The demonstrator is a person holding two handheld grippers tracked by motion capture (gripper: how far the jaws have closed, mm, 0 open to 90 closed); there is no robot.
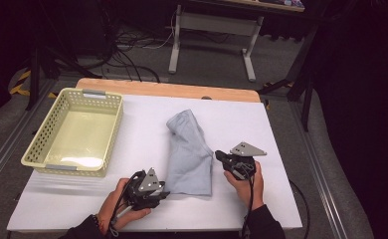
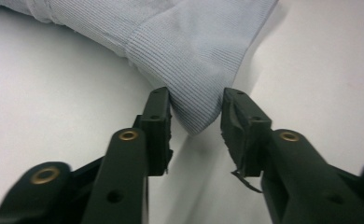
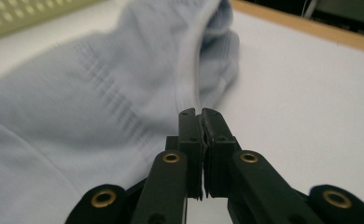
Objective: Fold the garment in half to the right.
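Left tongs (image 2: pixel 195 116): jaws apart, straddling the bottom-left corner of the garment (image 2: pixel 189 51); one pad touching the ribbed hem, other pad clear of it. Not clamped yet. Seen from above at the desk's near edge, left of centre (image 1: pixel 163 193).
Right tongs (image 3: pixel 199 113): jaws together, pinched right at the garment's right edge (image 3: pixel 101 121); seam runs up to the tips, so probably gripping the edge fabric, though the actual bite is hidden between the pads. From above (image 1: pixel 221 155), sits at the cloth's right side, mid-length.
Garment: light blue knit, lying in the middle of the desk (image 1: pixel 281 199), long axis running from near edge toward far edge (image 1: pixel 189 152). Already narrowed into a long strip, top end bunched and rumpled toward the far edge.
Basket (image 1: pixel 110 134): yellow perforated, far-left corner of the desk, nothing inside as far as visible.
Done: lengthwise fold looks in place, judging by the narrow shape; right side secured.
Left: close left tongs on hem corner, then presumably fold near end toward far end, flatten the bunched top, move the bundle into the basket.
Progress: roughly midway, as a judgement.
Risk: left corner slipping out before the pads shut.
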